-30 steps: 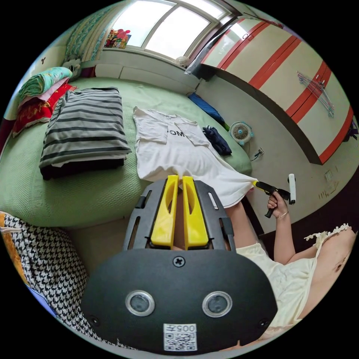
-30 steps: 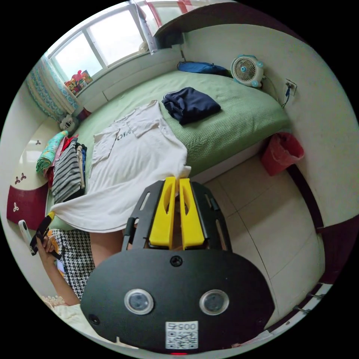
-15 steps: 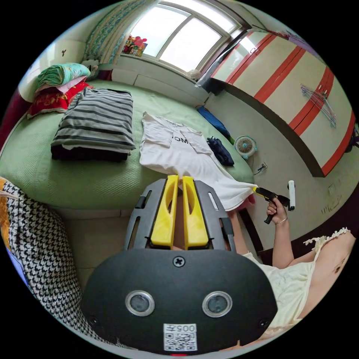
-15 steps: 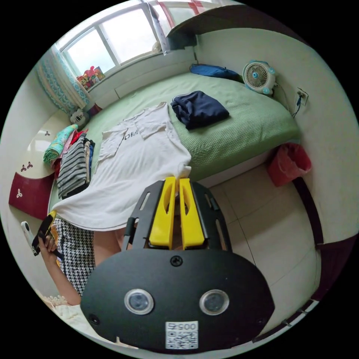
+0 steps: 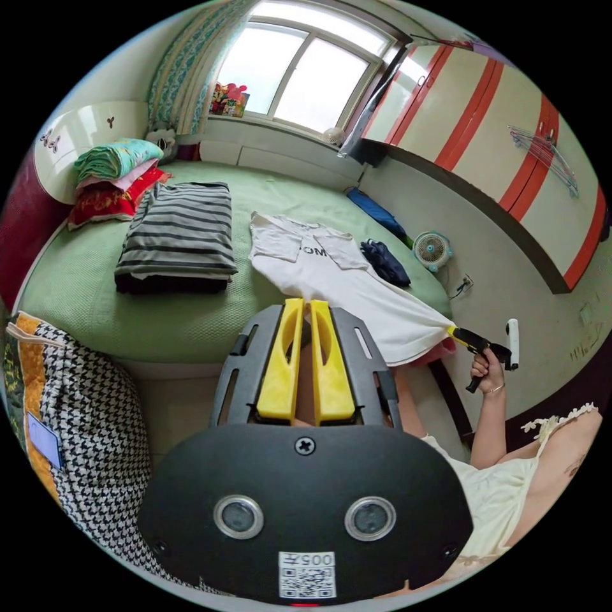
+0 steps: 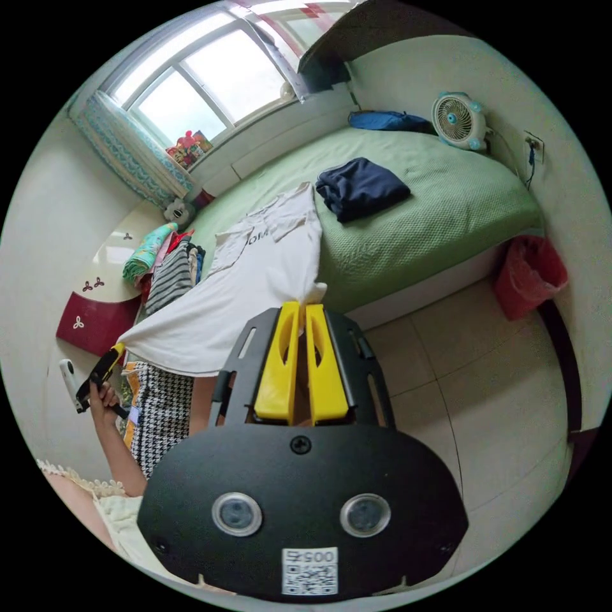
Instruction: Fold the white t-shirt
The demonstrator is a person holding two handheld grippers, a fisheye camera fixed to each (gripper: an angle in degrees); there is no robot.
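Both grippers pinch the hem corners of the white t-shirt [image 5: 331, 280]: our left gripper [image 5: 305, 307] and right gripper [image 6: 304, 307], jaws pressed together on soft cotton. Its long axis runs away from us, collar end lying on the green textured bed [image 6: 433, 210] (sleeves already tucked in).

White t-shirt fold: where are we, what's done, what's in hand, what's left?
Done: both sleeves of the white t-shirt are folded in over the chest, collar end flat on the green bed. In hand: the left gripper and the right gripper each pinch a hem corner, lifted off the bed's edge. Left: no lengthwise fold yet; the hem likely needs carrying up toward the collar.
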